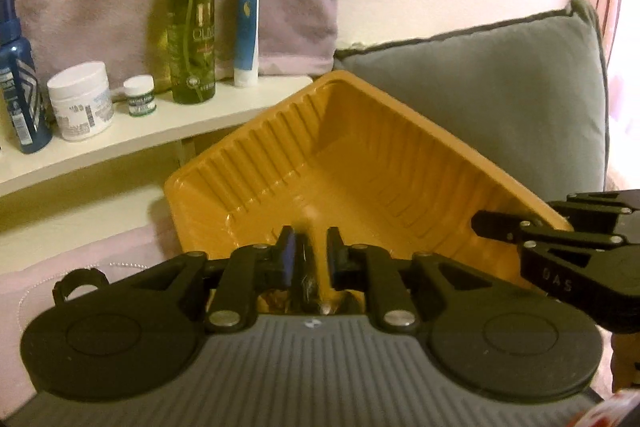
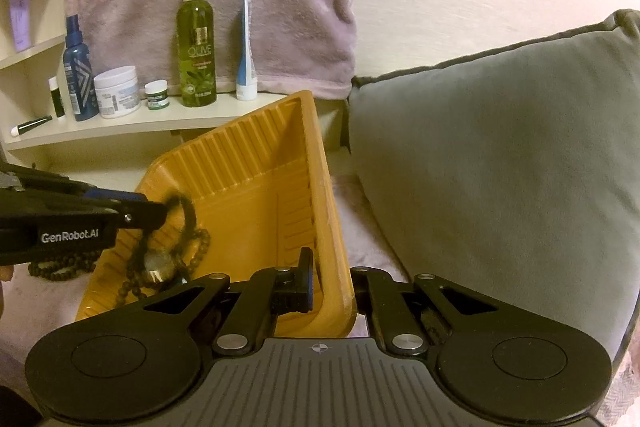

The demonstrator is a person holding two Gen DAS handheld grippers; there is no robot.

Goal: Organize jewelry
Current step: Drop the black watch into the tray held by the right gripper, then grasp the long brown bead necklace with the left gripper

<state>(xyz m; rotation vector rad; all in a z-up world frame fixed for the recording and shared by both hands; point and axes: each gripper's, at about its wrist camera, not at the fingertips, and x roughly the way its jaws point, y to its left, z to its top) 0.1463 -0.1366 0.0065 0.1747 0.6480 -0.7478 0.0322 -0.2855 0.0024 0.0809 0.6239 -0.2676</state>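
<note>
Right gripper is clamped on the near wall of the orange plastic tray, tilting it up off the pink blanket, probably so the opening faces the other hand. Left gripper reaches over the tray's low side with a dark beaded necklace hanging from its tips into the tray; jaws only narrowly apart, and whether the pads still pinch the beads I can't tell. More beads trail outside on the blanket.

My orange ribbed tray sits tilted on the pink cover; a dark beaded necklace drapes over its left wall into the tray.
</note>
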